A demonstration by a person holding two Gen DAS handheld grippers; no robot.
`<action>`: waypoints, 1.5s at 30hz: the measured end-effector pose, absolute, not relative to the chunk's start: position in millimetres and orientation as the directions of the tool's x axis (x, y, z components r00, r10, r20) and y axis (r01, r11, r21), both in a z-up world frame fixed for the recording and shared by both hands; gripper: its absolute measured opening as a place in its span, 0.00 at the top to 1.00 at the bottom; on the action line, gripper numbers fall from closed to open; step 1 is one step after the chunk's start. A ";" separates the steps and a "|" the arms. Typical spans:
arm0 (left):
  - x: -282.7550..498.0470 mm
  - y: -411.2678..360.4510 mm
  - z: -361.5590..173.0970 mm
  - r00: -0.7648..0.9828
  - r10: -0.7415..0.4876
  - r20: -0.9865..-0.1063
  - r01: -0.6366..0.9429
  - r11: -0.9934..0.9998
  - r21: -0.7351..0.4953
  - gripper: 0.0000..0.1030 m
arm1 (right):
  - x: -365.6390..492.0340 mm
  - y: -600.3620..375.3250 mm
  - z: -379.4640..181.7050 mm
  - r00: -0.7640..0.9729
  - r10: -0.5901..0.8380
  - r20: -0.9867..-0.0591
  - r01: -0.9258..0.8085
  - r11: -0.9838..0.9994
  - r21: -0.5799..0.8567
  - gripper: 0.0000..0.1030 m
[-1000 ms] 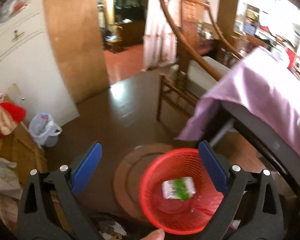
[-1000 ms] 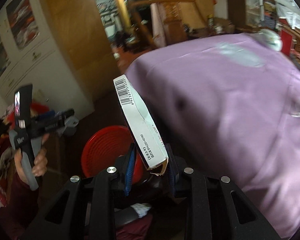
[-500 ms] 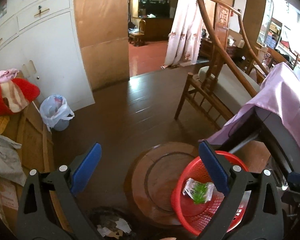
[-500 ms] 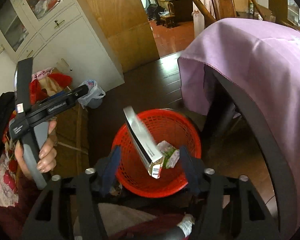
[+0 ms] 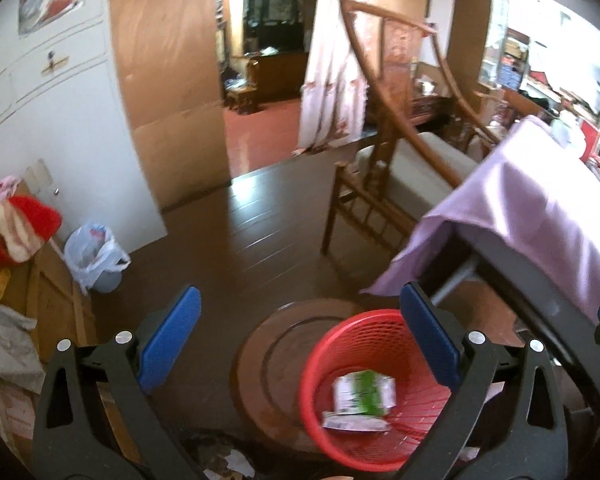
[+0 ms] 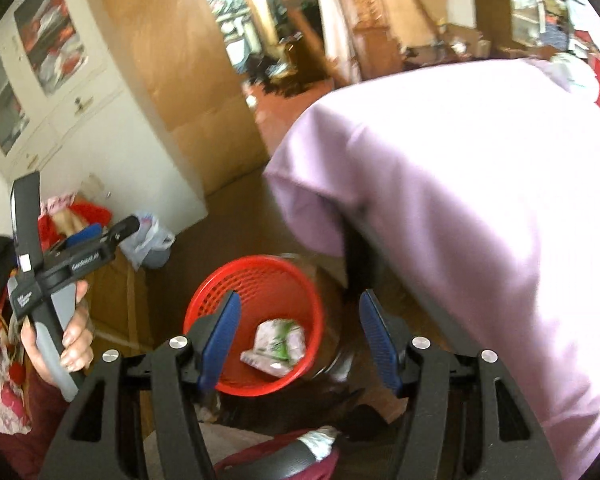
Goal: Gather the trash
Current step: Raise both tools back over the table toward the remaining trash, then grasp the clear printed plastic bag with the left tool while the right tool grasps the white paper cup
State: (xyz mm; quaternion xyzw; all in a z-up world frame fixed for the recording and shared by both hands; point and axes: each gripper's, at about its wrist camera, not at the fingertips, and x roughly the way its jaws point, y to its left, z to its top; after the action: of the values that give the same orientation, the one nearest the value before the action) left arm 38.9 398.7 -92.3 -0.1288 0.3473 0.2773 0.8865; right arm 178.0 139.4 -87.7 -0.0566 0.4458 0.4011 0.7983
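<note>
Right gripper [image 6: 298, 334] hangs over the red basket [image 6: 220, 292], jaws wide apart, nothing between them. Left gripper [image 5: 300, 338] also spread wide and empty, aimed at the floor beside the same basket; in the right wrist view a hand [image 6: 66, 344] holds it up at far left. Trash sits in the basket bottom: a white-and-green wrapper [image 5: 364, 394] with a flat white carton [image 5: 354, 422] lying against it, both blurred. Basket stands on the dark wood floor, overlapping a round wooden disc [image 5: 276, 360]. Purple tablecloth [image 6: 460, 220] drapes over the table just right of the basket, its edge hanging close to the rim; a dark table leg [image 6: 360, 264] drops near the basket's far-right side. Wooden chair [image 5: 384, 184] stands beyond, well apart. Small bin with a white plastic bag [image 5: 94, 256] sits at the white cabinet [image 5: 52, 128], left. Red and pink clothes [image 5: 12, 224] are piled on a wooden box at far left. Paper scraps [image 5: 228, 460] lie on the floor near the bottom edge.
</note>
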 end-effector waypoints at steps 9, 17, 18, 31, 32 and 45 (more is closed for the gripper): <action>69.1 308.7 -53.9 0.701 0.286 -0.653 -0.399 0.917 -0.026 0.06 | 173.0 14.5 -49.3 0.515 0.555 -0.653 -0.540 0.802 0.256 0.23; 106.9 191.8 -37.7 0.739 0.123 -0.663 -0.168 0.986 -0.004 0.06 | 161.2 -141.1 -37.2 0.716 0.416 -0.560 -0.314 0.909 0.275 0.15; 111.9 181.5 -35.9 0.742 0.104 -0.663 -0.148 0.989 -0.010 0.06 | 161.5 -153.2 -39.7 0.729 0.402 -0.555 -0.290 0.915 0.281 0.15; 232.4 10.8 -25.7 0.733 -0.083 -0.675 0.138 0.990 0.028 0.06 | 163.5 -335.1 -73.3 0.812 0.160 -0.562 0.066 0.930 0.362 0.14; 240.1 3.4 -27.7 0.729 -0.087 -0.679 0.148 0.988 0.033 0.06 | 167.6 -340.0 -76.0 0.810 0.151 -0.567 0.080 0.929 0.361 0.14; 358.7 -55.0 -48.3 0.697 -0.059 -0.715 0.243 0.957 0.158 0.06 | 225.6 -366.0 -71.5 0.812 0.123 -0.571 0.128 0.917 0.379 0.09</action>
State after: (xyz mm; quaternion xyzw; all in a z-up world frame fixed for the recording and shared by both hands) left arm 358.7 -55.0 -48.3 0.1210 0.3806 -0.0826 0.9130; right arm 225.6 -366.0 -71.5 0.2043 0.3068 -0.0013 0.9296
